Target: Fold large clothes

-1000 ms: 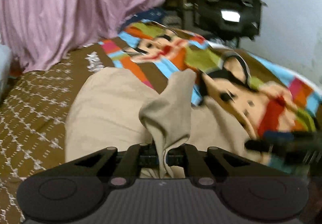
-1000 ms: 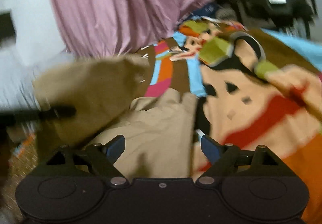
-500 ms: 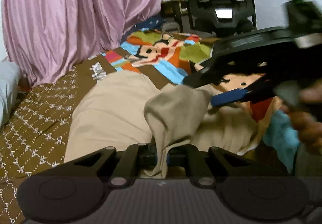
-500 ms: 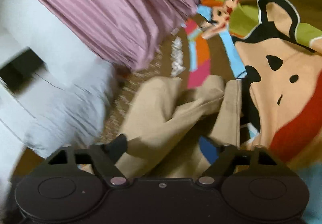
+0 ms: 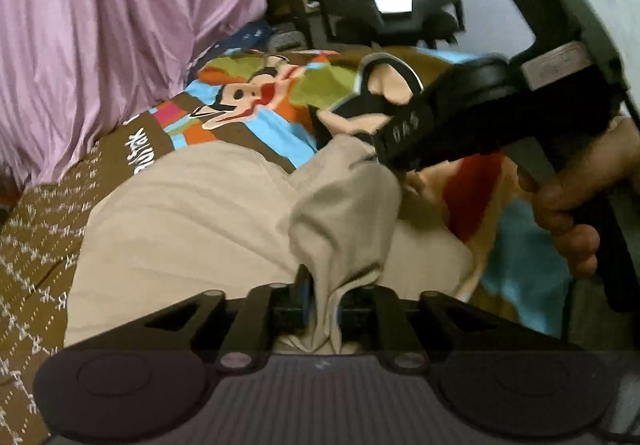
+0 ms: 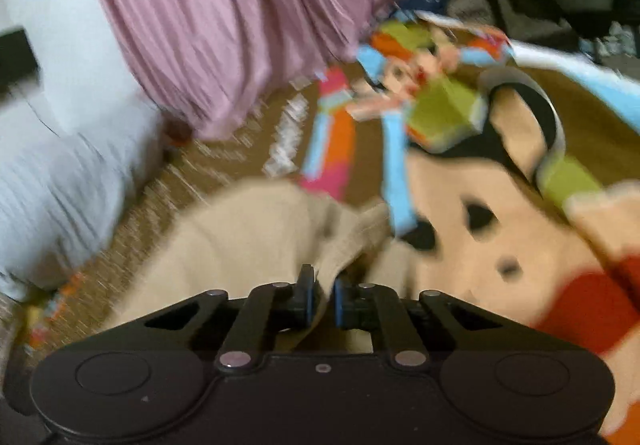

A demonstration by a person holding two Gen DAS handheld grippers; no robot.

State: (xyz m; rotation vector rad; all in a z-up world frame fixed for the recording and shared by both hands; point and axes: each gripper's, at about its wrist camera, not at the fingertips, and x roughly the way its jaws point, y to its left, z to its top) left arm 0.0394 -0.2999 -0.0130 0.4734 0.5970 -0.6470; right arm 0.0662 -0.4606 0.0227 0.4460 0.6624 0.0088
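Left gripper [image 5: 323, 309]: jaws just eased apart slightly, a bunched fold of the beige cotton garment [image 5: 192, 229] between them, pads apparently touching it. Right gripper [image 6: 322, 301]: jaws just closed, pinching the garment's edge. The garment lies at centre frame on the cartoon-print bedspread [image 5: 256, 101], pink curtain [image 5: 100, 29] upper left.

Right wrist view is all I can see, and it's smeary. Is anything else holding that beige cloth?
Observer: Yes. The left claw pinches a bunched fold of the beige garment. Its jaws have just been easing open, with cloth between them.
Operator: Who's carrying my camera?
Observer: A hand grips the handle, as the left camera shows.
Operator: Did mine catch anything?
Observer: The right claw has just been closing on beige cloth. From the left view, its tip meets the top of that raised fold.
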